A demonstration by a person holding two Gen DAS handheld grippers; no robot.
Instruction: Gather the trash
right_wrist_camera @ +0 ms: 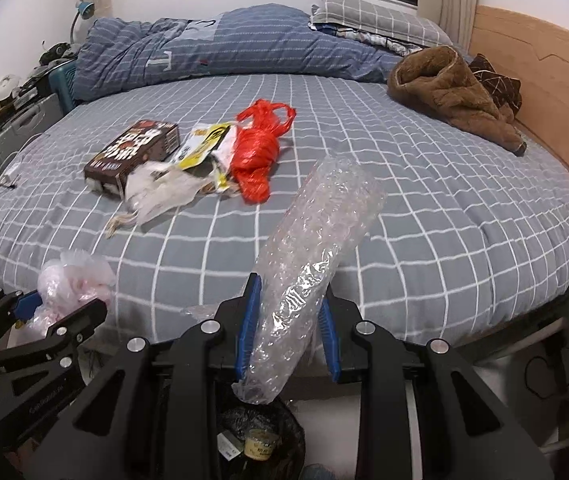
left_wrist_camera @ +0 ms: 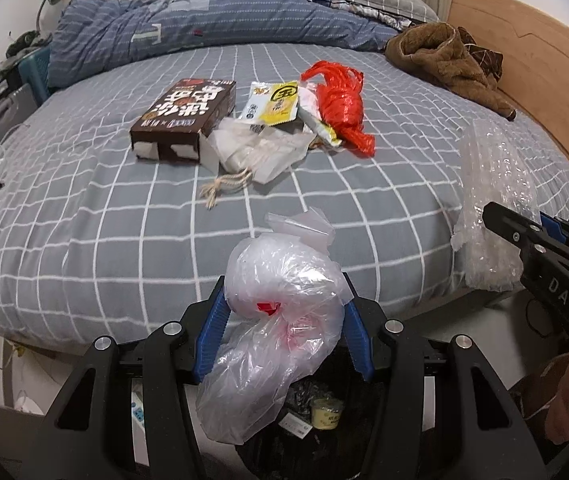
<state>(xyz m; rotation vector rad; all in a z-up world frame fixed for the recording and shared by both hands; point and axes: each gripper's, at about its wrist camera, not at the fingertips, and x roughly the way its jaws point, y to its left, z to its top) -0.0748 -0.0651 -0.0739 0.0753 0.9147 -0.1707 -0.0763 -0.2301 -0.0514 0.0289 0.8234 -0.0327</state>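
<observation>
My left gripper [left_wrist_camera: 284, 320] is shut on a crumpled clear plastic bag [left_wrist_camera: 280, 320] with a red spot inside. That bag hangs over a black-lined trash bin [left_wrist_camera: 316, 412] on the floor by the bed. My right gripper [right_wrist_camera: 288, 332] is shut on a roll of bubble wrap [right_wrist_camera: 312, 248], and its lower end dangles above the same trash bin [right_wrist_camera: 260, 440]. In the left wrist view the bubble wrap [left_wrist_camera: 492, 200] and right gripper [left_wrist_camera: 524, 236] show at the right. In the right wrist view the plastic bag [right_wrist_camera: 72, 280] and left gripper [right_wrist_camera: 60, 312] show at the lower left.
On the grey checked bed [left_wrist_camera: 124, 216] lie a brown box [left_wrist_camera: 188, 116], a yellow snack wrapper [left_wrist_camera: 272, 104], a white drawstring pouch [left_wrist_camera: 256, 152] and a red plastic bag [left_wrist_camera: 340, 108]. A blue duvet [left_wrist_camera: 204, 20] and a brown garment [left_wrist_camera: 448, 60] lie farther back; a wooden headboard [left_wrist_camera: 544, 52] runs along the right.
</observation>
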